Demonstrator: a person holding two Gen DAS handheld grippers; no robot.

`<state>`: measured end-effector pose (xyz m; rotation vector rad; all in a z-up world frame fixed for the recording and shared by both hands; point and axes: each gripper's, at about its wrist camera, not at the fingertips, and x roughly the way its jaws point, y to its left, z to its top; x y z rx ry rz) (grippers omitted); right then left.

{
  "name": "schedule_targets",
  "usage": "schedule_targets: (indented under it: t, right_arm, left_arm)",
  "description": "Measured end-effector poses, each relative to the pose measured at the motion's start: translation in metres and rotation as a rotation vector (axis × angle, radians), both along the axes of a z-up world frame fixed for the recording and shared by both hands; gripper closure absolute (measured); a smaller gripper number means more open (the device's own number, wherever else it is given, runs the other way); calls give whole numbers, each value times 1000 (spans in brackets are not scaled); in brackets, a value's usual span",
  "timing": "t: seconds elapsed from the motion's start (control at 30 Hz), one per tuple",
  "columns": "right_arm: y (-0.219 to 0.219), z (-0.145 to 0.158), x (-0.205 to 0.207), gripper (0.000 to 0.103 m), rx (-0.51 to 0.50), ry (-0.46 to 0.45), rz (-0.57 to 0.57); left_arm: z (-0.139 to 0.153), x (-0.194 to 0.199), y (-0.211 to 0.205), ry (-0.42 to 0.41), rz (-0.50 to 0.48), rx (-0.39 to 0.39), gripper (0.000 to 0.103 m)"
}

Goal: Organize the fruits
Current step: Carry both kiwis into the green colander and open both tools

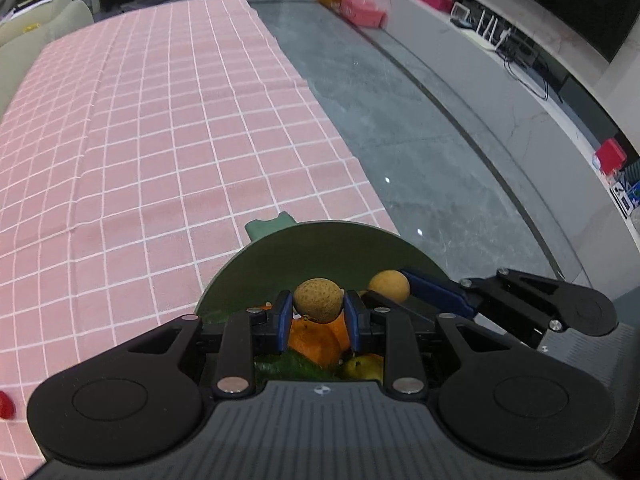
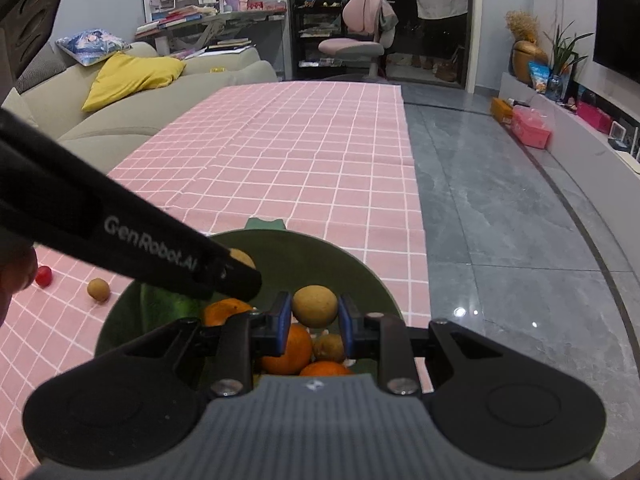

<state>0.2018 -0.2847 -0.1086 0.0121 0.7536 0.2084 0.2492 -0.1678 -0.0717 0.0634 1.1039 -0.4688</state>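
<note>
In the left wrist view, at bottom centre, your left gripper (image 1: 317, 312) pinches a brown longan (image 1: 319, 299) over the green bowl (image 1: 280, 252); let go too high and it may bounce out. In the right wrist view, your right gripper (image 2: 314, 314) clamps another longan (image 2: 314, 306) bottom centre, with the left tool crossing from the left, so they could collide.

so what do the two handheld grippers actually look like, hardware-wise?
Both match: the left gripper and right gripper have matte black linkage arms with round lobes, silver pivot pins, blue finger pads and a ribbed grey body with a small round logo. White "GenRobot.AI" lettering runs along the left unit's side in the right wrist view. No cables or sleeves show.
</note>
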Motion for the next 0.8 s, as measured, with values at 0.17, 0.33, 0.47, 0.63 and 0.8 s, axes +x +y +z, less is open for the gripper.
schedule_targets:
  t: [0.17,0.33,0.47,0.63,0.8]
  right_arm:
    - [5,-8,20,82,-9,25,35]
    - [8,-17,32,82,-20,61,62]
    - [5,-22,34,82,-9,85,64]
    - [3,-24,33,81,-6,95,48]
    - [2,-24,29,72,-4,84,42]
  left_arm:
    - [-8,16,-3,44,-1,17,73]
    - [-17,23,-5,80,-7,39,73]
    - [-18,25,-5,87,-5,32,72]
    - [-18,24,-6,74,-13,43,65]
    - [-9,14,2,44,11,1,57]
